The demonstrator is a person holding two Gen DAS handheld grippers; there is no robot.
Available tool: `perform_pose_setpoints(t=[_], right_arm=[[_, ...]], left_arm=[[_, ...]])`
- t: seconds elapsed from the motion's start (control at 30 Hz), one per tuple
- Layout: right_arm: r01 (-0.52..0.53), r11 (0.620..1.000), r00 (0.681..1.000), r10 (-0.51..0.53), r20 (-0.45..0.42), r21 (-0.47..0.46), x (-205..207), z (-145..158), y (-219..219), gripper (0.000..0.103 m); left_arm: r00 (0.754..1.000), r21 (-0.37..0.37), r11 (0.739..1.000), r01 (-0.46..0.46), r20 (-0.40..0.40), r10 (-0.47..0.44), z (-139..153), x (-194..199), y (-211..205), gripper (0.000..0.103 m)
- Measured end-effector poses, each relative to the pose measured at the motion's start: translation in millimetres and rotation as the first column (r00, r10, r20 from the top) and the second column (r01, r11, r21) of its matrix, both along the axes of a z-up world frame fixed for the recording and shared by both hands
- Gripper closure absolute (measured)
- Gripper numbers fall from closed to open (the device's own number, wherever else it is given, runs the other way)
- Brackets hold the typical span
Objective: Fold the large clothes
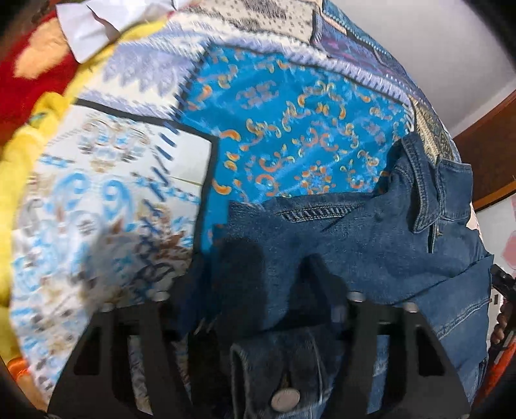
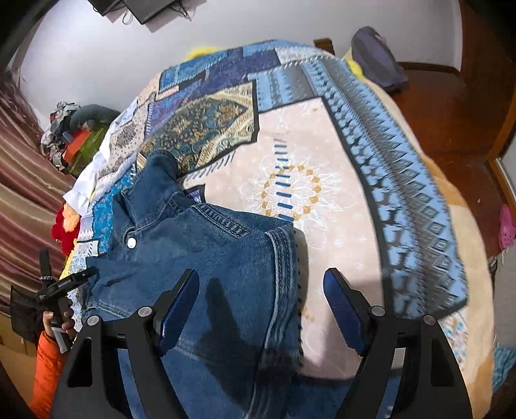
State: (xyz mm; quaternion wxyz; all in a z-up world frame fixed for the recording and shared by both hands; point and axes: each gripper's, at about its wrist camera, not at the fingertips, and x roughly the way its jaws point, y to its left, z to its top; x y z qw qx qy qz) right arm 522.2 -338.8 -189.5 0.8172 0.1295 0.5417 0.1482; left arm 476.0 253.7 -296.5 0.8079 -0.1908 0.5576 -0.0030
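A blue denim jacket (image 1: 371,241) (image 2: 209,251) lies spread on a patchwork bed cover (image 1: 290,129) (image 2: 322,154). In the left wrist view my left gripper (image 1: 280,277) points down into the jacket. Its fingers stand partly apart with denim between them, and I see no pads pressing. A buttoned cuff (image 1: 283,370) lies close to the camera between the finger bases. My right gripper (image 2: 261,309) is open over the jacket's stitched side edge, with one finger above denim and the other above the cover. The left gripper (image 2: 64,283), in a hand with an orange sleeve, shows at the jacket's far side.
Yellow fabric (image 1: 25,151), a red plush item (image 1: 29,83) and white cloth (image 1: 96,22) lie by the cover's edge. A wooden floor (image 2: 451,112) with a pink shoe (image 2: 506,225), a dark bundle (image 2: 377,58) and a clutter pile (image 2: 71,129) surround the bed.
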Motion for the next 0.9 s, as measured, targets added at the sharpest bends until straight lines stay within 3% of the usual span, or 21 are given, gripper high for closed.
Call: perform_pose_setpoints(t=[0.1, 0.17, 0.27, 0.33, 0.47, 0.73, 0.9], right_arm=[[-0.006, 1.0, 1.0, 0.006, 0.018, 0.015, 6.2, -6.6, 9.7, 0.04], [-0.01, 1.0, 1.0, 0.01, 0.016, -0.001, 9.5, -9.1, 17.5, 0.057], [-0.017, 1.0, 1.0, 0.017, 0.02, -0.019, 14.0, -10.8, 24.5, 0.08], [-0.018, 1.0, 0.999, 0.019, 0.044, -0.018, 16.7, -4.1, 26.0, 0.087], [-0.046, 0.999, 0.991, 0.047, 0.124, -0.007, 24.6, 23.8, 34.6, 0.092], [-0.14, 0.988, 0.956, 0.153, 0.252, -0.066, 49.1, 75.6, 85.1, 0.094], [-0.171, 0.981, 0.926, 0.193, 0.324, -0.096, 63.6, 97.8, 112.3, 0.094]], left_arm=[[1.0, -0.007, 1.0, -0.008, -0.006, 0.008, -8.0, 5.0, -2.2, 0.066], [1.0, -0.011, 1.0, -0.013, 0.004, 0.013, -7.7, 6.6, -5.1, 0.08], [1.0, 0.039, 0.999, -0.016, 0.023, 0.015, 1.1, 6.9, -14.7, 0.091], [0.999, 0.087, 0.996, -0.015, 0.041, 0.012, 11.9, 6.3, -21.3, 0.093], [0.987, 0.183, 0.983, -0.012, 0.158, -0.018, 61.5, -4.1, -32.0, 0.094], [0.935, 0.189, 0.98, -0.061, 0.355, -0.01, 155.0, -23.9, -27.7, 0.095], [0.907, 0.208, 0.971, -0.118, 0.42, 0.02, 179.1, -24.3, -12.8, 0.095]])
